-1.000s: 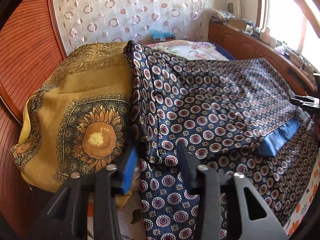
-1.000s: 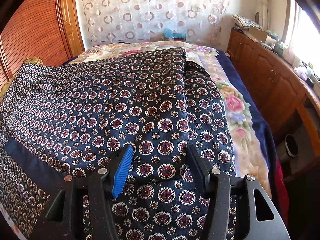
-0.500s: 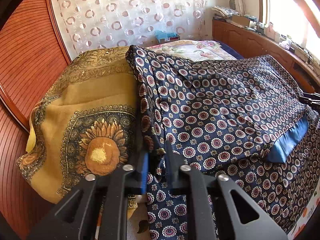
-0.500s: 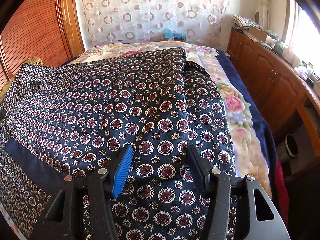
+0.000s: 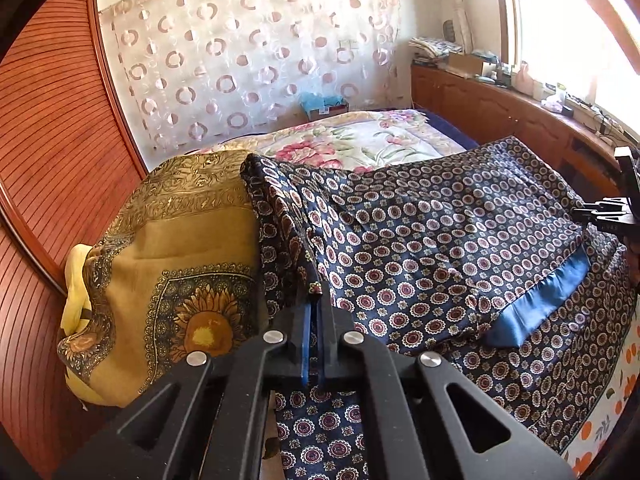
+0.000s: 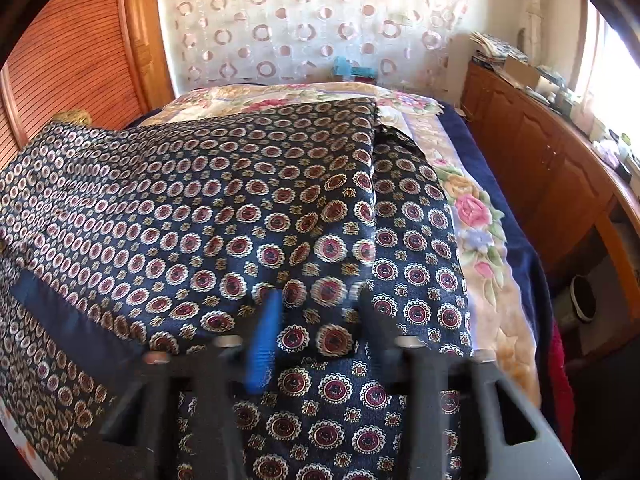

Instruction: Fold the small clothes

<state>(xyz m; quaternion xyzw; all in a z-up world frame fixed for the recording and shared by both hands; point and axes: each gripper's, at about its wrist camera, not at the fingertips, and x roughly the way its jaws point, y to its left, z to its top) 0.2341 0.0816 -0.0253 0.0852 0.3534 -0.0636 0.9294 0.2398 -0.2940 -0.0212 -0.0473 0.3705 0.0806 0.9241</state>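
Since a second ago: left gripper (image 5: 313, 308) has gone from jaws apart astride the cloth edge to jaws pinched together on it, and the corner now stands lifted; right gripper (image 6: 316, 312), then wide and steady, is now blurred with its jaws closing. Item: navy cloth (image 5: 440, 248), printed with medallions, blue hem band (image 5: 536, 304) at 4 o'clock in the left view; it lies half folded across the bed (image 5: 360, 144), upper layer over lower. Left grip: a thin gathered corner only, held between the pad tips at 6 o'clock. Right grip: the folded edge lies between the blue pad (image 6: 262, 344) and its partner at 6 o'clock of the right view; whether the pads press yet cannot be told through the blur. Adjacent: yellow sunflower cloth (image 5: 168, 264) at 9 o'clock, touching the navy one. Beyond: floral bedspread, ringed curtain (image 5: 248, 64) at 12, wooden cabinet (image 5: 492, 104) at 2. Risks, judged: slippery fabric may slide from the shallow left pinch when lifted; the right jaws may catch one layer only, or both, skewing the fold; uneven lift between hands would drag the hem askew; the lifted corner may pull the sunflower cloth along.
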